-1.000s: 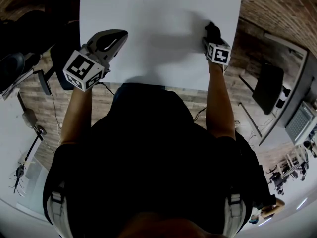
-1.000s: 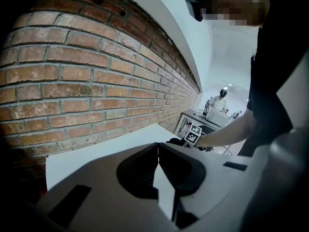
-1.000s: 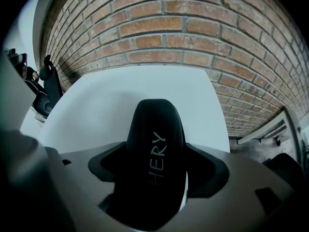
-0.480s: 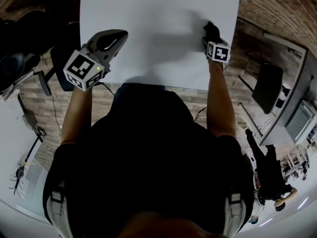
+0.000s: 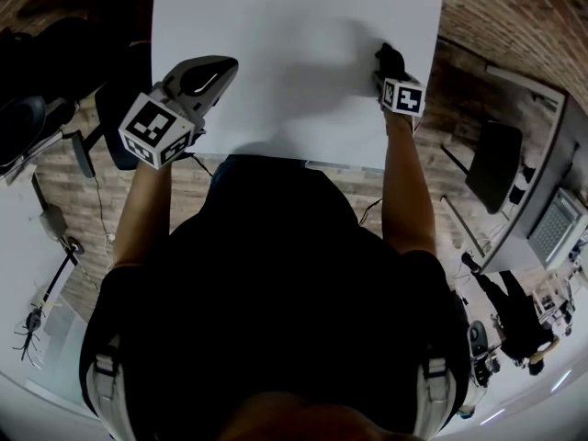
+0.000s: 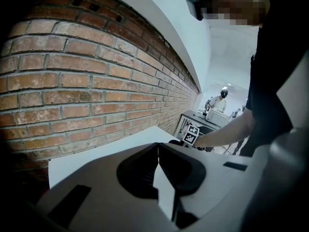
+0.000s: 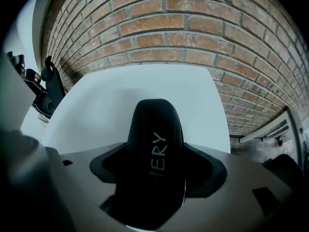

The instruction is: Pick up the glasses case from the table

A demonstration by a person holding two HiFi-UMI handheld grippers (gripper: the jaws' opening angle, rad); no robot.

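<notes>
A black glasses case (image 7: 154, 124) with white lettering lies on the white table (image 5: 294, 44) near its right edge, and shows as a dark shape (image 5: 390, 53) in the head view. My right gripper (image 7: 155, 151) points steeply down over it. Its jaws have just been closing and now sit against the case's two sides, with the case filling the gap between them. My left gripper (image 5: 223, 63) hovers at the table's left front corner. Its jaws (image 6: 158, 148) meet with nothing between them. From the left gripper view the right gripper's marker cube (image 6: 191, 134) shows across the table.
A brick wall (image 7: 193, 28) runs behind the table. Dark chairs (image 5: 55, 53) and stands crowd the floor to the left. On the right are a black chair (image 5: 496, 159) and a desk with a laptop (image 5: 556, 223). A person (image 5: 514, 315) stands at lower right.
Both grippers stay where they were. The person in the background at lower right has moved.
</notes>
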